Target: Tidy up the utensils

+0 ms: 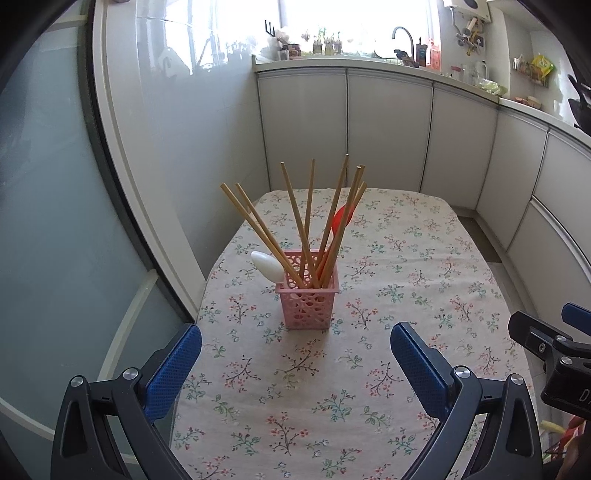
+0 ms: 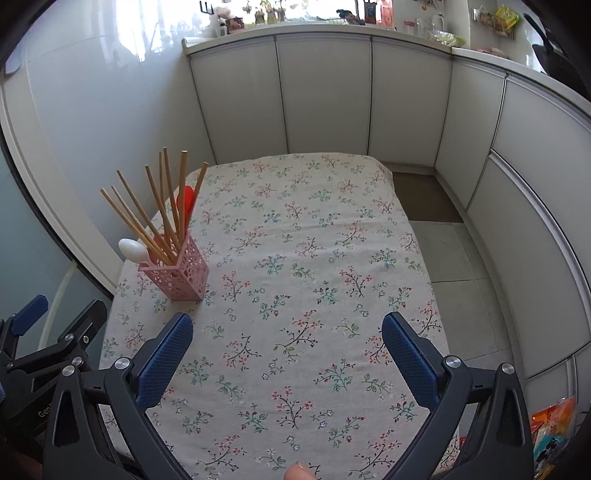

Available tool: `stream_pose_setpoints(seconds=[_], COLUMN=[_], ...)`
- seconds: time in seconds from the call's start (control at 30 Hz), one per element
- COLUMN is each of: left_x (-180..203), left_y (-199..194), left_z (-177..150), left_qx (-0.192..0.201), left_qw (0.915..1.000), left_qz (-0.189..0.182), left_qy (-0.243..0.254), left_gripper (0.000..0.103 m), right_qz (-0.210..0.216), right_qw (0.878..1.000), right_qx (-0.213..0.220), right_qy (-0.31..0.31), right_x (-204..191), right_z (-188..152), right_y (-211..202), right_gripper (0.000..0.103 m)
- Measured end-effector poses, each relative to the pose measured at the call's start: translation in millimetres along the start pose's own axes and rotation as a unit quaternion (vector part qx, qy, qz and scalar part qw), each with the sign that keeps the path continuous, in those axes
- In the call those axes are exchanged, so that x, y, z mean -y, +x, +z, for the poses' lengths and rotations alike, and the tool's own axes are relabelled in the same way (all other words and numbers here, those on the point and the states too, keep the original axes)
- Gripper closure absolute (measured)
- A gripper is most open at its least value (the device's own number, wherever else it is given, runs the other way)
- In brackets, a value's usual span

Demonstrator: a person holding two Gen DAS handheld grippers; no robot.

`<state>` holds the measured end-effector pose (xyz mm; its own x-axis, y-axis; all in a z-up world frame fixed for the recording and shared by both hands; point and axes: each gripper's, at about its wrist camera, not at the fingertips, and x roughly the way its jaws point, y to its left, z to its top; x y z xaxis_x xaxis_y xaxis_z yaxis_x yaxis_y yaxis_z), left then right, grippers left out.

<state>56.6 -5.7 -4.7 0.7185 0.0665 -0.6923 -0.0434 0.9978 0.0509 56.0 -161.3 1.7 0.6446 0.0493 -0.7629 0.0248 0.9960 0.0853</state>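
Your left gripper (image 1: 295,369) and right gripper (image 2: 287,358) both hang released, holding nothing. The pink holder (image 1: 307,303) with its chopsticks (image 1: 295,229) upright stands dead ahead of your left gripper, but ahead-left of the right, so the left is nearer.

This is looking like a home kitchen: white cabinets (image 1: 388,125) are running along two walls under a counter (image 1: 332,62), a curved tap (image 1: 403,35) is standing by the bright window, and a flowered tablecloth (image 2: 314,258) is covering the table
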Motion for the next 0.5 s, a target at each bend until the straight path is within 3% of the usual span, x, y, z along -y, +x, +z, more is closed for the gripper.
stream_pose_setpoints(seconds=[0.5], left_x=[0.7], left_y=[1.4], left_z=[-0.9], left_qx=[0.000], left_qw=[1.0000], left_qz=[0.002], left_qy=[-0.001], left_gripper=[0.000], right_qz=[0.000], right_qw=[1.000], right_qx=[-0.004], right_qy=[0.001], right_x=[-1.9], right_z=[-0.6], right_y=[1.7], right_gripper=[0.000])
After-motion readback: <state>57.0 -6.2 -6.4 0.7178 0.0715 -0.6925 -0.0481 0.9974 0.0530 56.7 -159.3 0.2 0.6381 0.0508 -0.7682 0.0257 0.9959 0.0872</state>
